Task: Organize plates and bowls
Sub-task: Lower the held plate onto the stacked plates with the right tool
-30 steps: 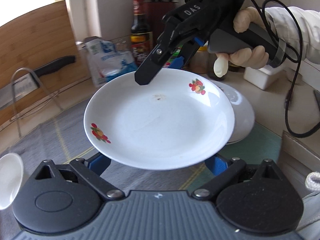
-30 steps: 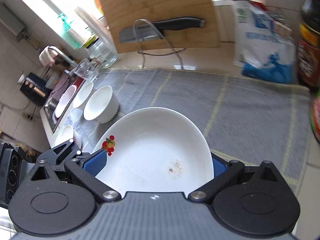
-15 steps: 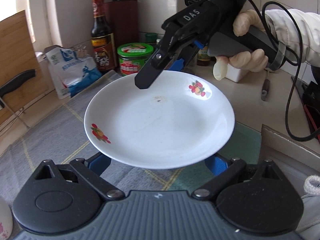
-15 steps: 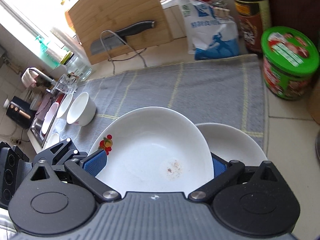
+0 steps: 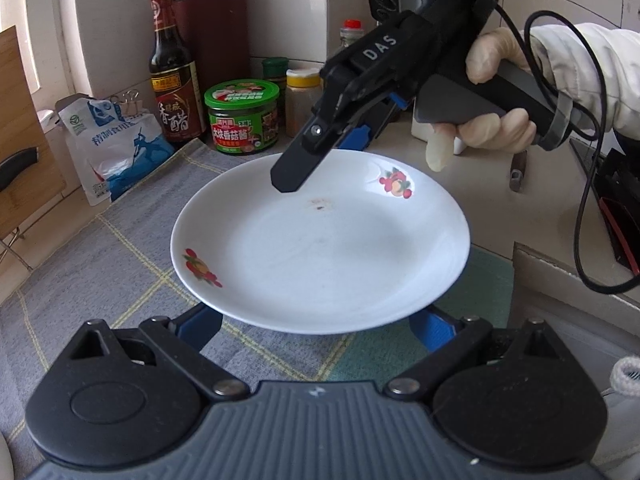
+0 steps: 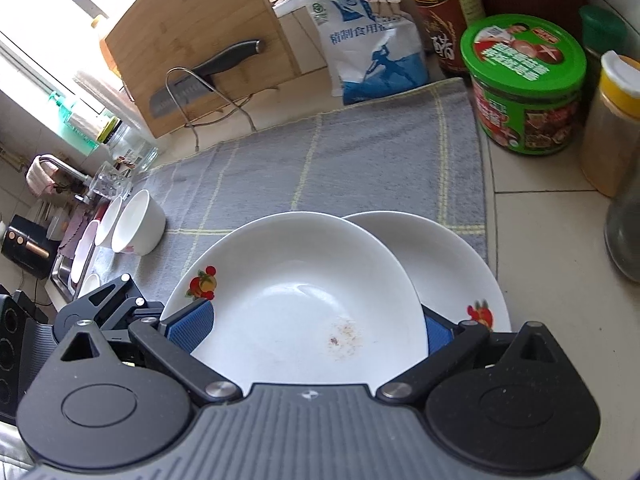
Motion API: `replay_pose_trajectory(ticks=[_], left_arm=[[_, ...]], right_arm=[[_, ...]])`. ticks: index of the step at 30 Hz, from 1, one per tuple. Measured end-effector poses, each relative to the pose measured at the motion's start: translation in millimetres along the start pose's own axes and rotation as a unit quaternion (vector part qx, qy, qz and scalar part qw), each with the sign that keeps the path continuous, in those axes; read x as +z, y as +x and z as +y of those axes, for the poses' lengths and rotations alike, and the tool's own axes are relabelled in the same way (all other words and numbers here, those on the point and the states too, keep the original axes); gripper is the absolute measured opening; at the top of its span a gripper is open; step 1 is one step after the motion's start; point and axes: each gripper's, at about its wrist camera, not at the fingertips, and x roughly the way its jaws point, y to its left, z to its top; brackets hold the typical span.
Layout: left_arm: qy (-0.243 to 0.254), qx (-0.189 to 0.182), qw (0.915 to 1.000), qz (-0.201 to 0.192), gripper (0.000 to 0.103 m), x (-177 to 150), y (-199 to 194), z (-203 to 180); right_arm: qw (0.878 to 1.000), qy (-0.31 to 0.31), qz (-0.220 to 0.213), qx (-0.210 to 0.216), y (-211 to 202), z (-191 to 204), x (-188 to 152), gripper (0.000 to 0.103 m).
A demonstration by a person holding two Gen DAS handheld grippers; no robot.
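At the far left of the right wrist view, white bowls (image 6: 138,226) stand in a row on the edge of a grey checked cloth (image 6: 360,152) that covers the surface. Behind them a wooden cutting board (image 6: 192,40) leans upright with a knife (image 6: 224,60) in a wire rack in front of it. Further right along the back stand a blue and white bag (image 6: 368,52), a dark bottle (image 5: 174,80) and a green-lidded jar (image 6: 524,80). In the middle, a white plate (image 5: 320,248) with small fruit prints and a brownish speck on its inside is held in the air above the cloth. The left tongs (image 5: 316,334) reach under its near rim with their blue pads (image 5: 200,326) spread wide. The tips are hidden by the plate, so I cannot tell whether they clamp anything. The right tongs (image 6: 314,330) come in from the far side, held by a gloved hand (image 5: 496,128). They are clamped on the plate, one finger lying on its inside and the other passing beneath it. Just to the right and lower, a second plate (image 6: 448,264) of the same pattern lies half on the corner of the cloth, partly overlapped in the view by the held one. At the far right stands a yellow-capped jar (image 6: 612,128).
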Motion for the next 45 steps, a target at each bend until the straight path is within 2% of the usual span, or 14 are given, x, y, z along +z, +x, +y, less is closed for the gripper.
replay_pose_trajectory(ticks=[24, 45], left_arm=[[0.011, -0.001, 0.9999, 0.012, 0.099, 4.6, 11.5, 1.5], [0.023, -0.007, 0.9996, 0.011, 0.099, 7.5, 20.7, 5.5]], right_arm=[[1.000, 0.019, -0.003, -0.007, -5.4, -14.4, -9.3, 0.103], [0.998, 0.046, -0.021, -0.034, -25.2, -17.5, -26.7, 0.103]])
